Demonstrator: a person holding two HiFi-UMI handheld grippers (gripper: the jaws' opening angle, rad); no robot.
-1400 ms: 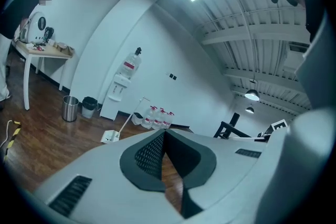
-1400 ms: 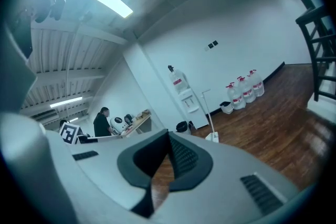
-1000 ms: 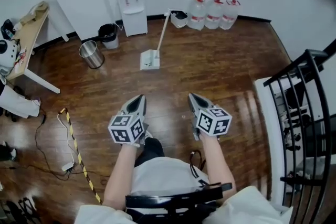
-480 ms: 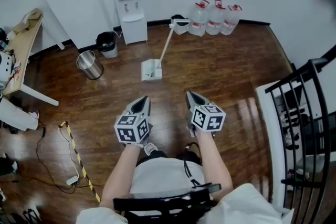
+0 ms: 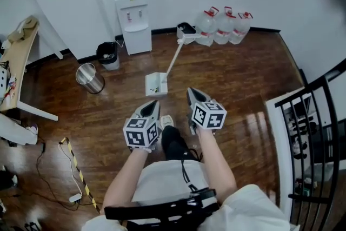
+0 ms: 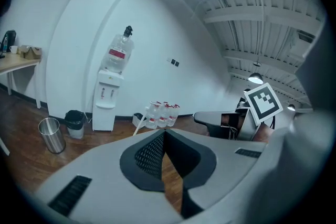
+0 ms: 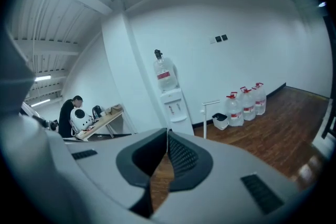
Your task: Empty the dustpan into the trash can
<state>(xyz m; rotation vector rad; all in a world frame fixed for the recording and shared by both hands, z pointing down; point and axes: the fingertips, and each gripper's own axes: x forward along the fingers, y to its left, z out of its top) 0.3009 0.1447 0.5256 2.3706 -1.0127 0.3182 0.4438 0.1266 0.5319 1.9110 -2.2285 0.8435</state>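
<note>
White dustpan (image 5: 155, 84) stands on the floor mid-frame, just above our closed, empty left tool (image 5: 154, 103) and right tool (image 5: 190, 91). We judge this the approach: next we grip its handle (image 5: 174, 58), then head for what is probably the trash can (image 5: 90, 78), steel, at left.

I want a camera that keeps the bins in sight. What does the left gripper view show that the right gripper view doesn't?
Only the left gripper view: the steel can, the black bin next to it, and the right gripper.
Only the right gripper view: a person at the far left.
Both: the water dispenser, the bottles along the wall, and the dustpan handle.
</note>
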